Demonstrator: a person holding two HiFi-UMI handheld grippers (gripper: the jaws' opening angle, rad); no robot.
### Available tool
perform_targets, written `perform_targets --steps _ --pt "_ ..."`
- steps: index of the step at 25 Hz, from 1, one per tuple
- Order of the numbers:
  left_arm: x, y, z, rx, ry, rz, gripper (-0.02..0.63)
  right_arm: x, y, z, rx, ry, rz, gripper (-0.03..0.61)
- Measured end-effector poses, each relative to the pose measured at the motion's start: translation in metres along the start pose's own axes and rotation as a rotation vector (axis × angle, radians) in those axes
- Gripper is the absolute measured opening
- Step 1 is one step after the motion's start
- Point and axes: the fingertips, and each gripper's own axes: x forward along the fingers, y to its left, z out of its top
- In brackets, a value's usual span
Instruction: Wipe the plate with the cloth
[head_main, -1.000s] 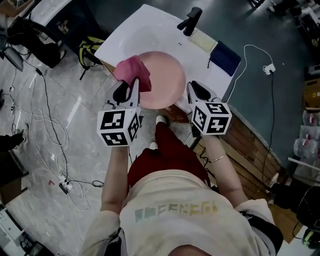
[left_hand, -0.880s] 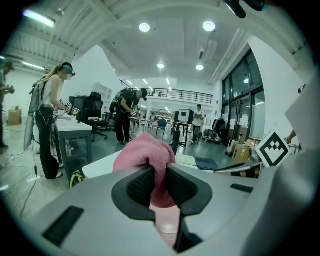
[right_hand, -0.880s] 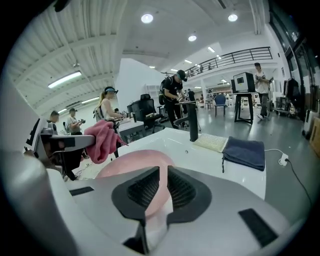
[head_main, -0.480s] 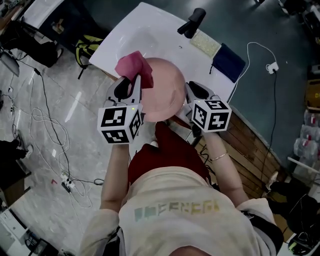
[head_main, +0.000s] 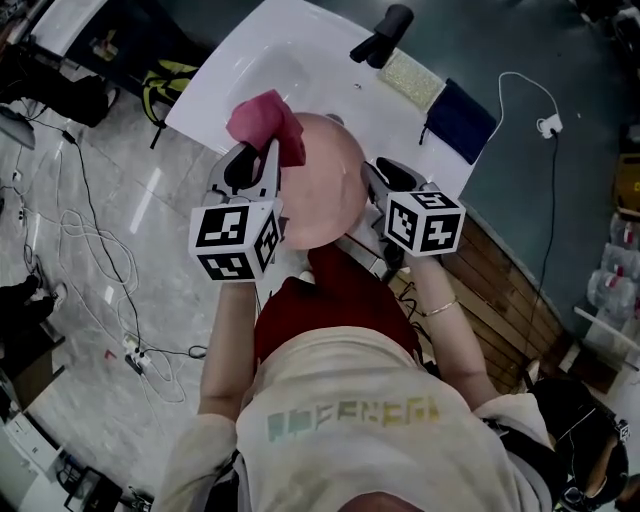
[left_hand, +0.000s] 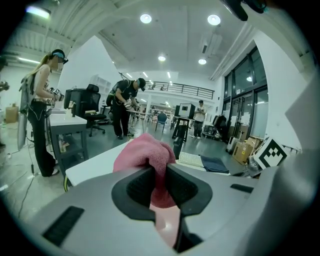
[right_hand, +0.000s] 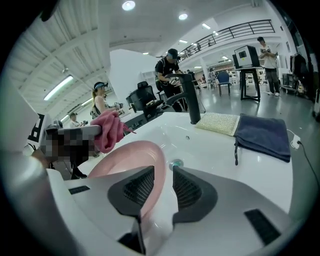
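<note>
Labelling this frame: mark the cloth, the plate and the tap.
cloth (head_main: 265, 120), head view, bunched middle
plate (head_main: 325, 188), head view, bare centre
tap (head_main: 383, 35), head view, black body

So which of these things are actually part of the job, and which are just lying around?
In the job: pink plate, gripped at its rim by the right gripper; pink cloth, gripped by the left gripper.
Lying about: black tap, pale pad and dark blue cloth on the white sink top; cables on the floor.
</note>
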Motion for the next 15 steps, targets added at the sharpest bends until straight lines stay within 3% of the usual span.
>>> perform_targets --steps 15 --pt "0.017 0.016 -0.018 -0.028 0.065 0.032 0.067 0.035 0.002 -0.016 -0.014 0.138 0.063 0.106"
